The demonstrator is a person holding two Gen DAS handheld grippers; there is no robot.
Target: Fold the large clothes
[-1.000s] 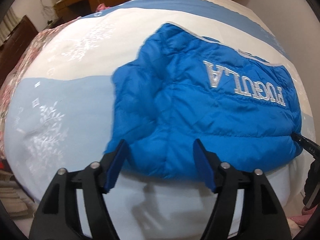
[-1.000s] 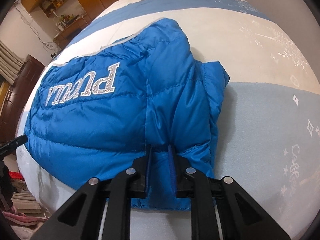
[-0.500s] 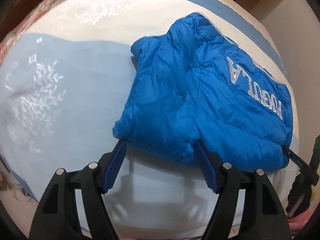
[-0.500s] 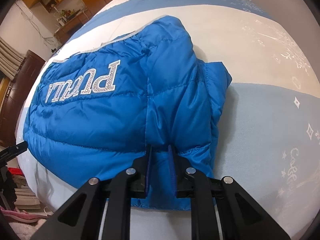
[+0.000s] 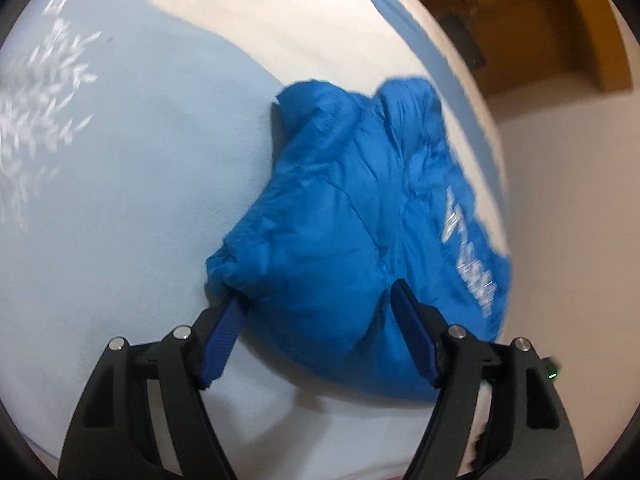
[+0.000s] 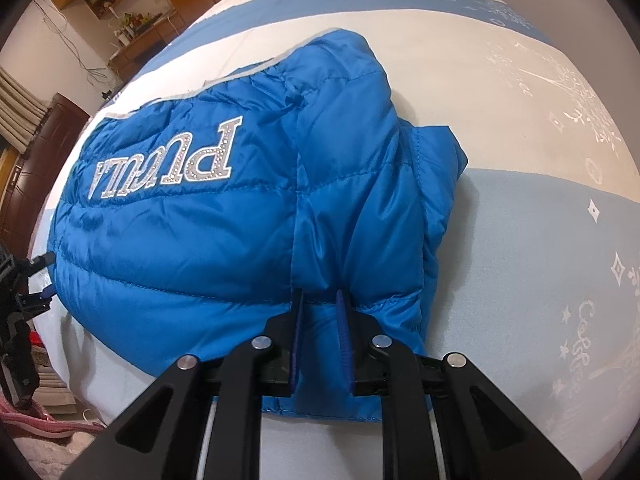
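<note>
A bright blue padded jacket (image 6: 248, 208) with silver lettering lies folded on the bed. It also shows in the left wrist view (image 5: 360, 216). My right gripper (image 6: 320, 312) is shut on the jacket's near hem at its right end. My left gripper (image 5: 316, 296) is open, its blue fingers straddling the jacket's near left corner, with padded fabric bulging between them. The left finger (image 5: 224, 320) touches a bunched bit of fabric. The left gripper's body shows at the left edge of the right wrist view (image 6: 20, 280).
The bed cover (image 6: 540, 240) has pale blue, cream and darker blue bands with white prints. Its near edge runs just below both grippers. A dark wooden cabinet (image 6: 32, 152) and wooden shelves (image 6: 120, 12) stand beyond the bed's left side. A wall (image 5: 572, 200) lies right of the bed.
My left gripper has swung left and moved in on the jacket's corner, so fabric now lies between its open fingers. My right gripper keeps its hold and has barely moved.
</note>
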